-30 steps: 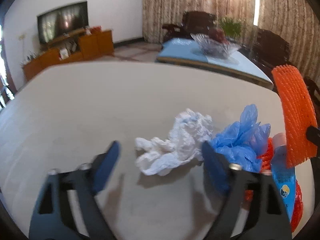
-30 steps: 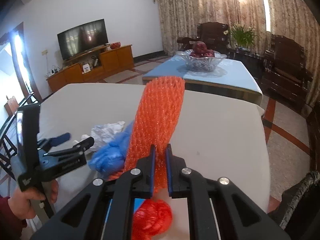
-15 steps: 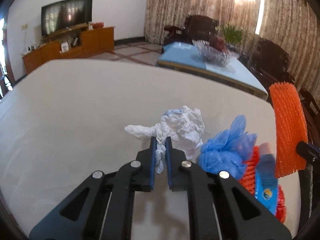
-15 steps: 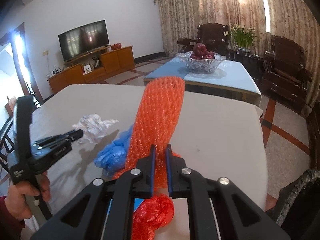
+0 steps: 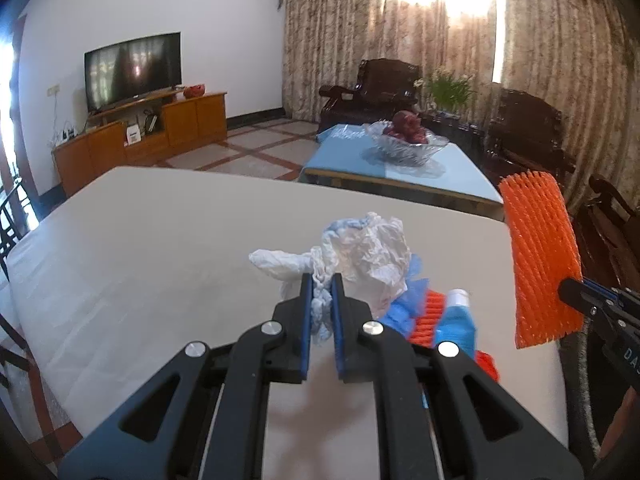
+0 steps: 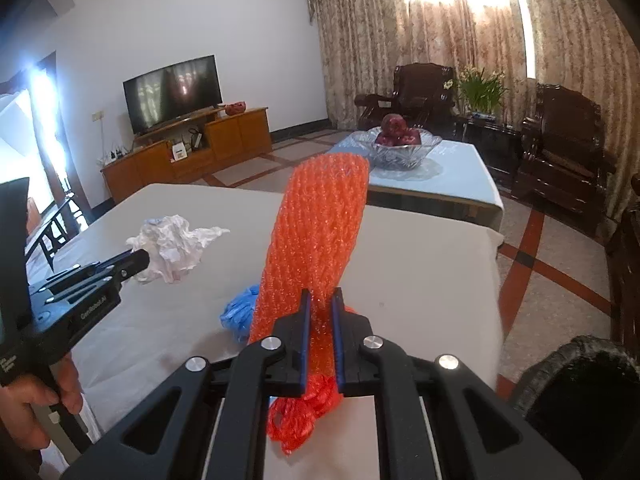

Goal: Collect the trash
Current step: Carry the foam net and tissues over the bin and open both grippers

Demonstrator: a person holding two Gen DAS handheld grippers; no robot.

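My left gripper (image 5: 321,304) is shut on a crumpled white tissue wad (image 5: 360,256) and holds it above the white table (image 5: 140,248); it also shows in the right wrist view (image 6: 172,246). My right gripper (image 6: 320,320) is shut on an orange foam net sleeve (image 6: 320,232), held upright; the sleeve shows at the right of the left wrist view (image 5: 540,256). On the table lie a blue plastic glove (image 6: 240,312), a red mesh bag (image 6: 304,412) and a blue bottle (image 5: 456,324).
A dark bin (image 6: 580,400) stands on the floor at the lower right. Beyond the table are a low blue-topped table with a glass fruit bowl (image 6: 400,148), dark wooden armchairs (image 6: 560,148), a TV on a wooden cabinet (image 6: 176,92) and curtains.
My left gripper closed on the tissue wad and lifted it off the table. My right gripper kept hold of the orange sleeve and barely moved.
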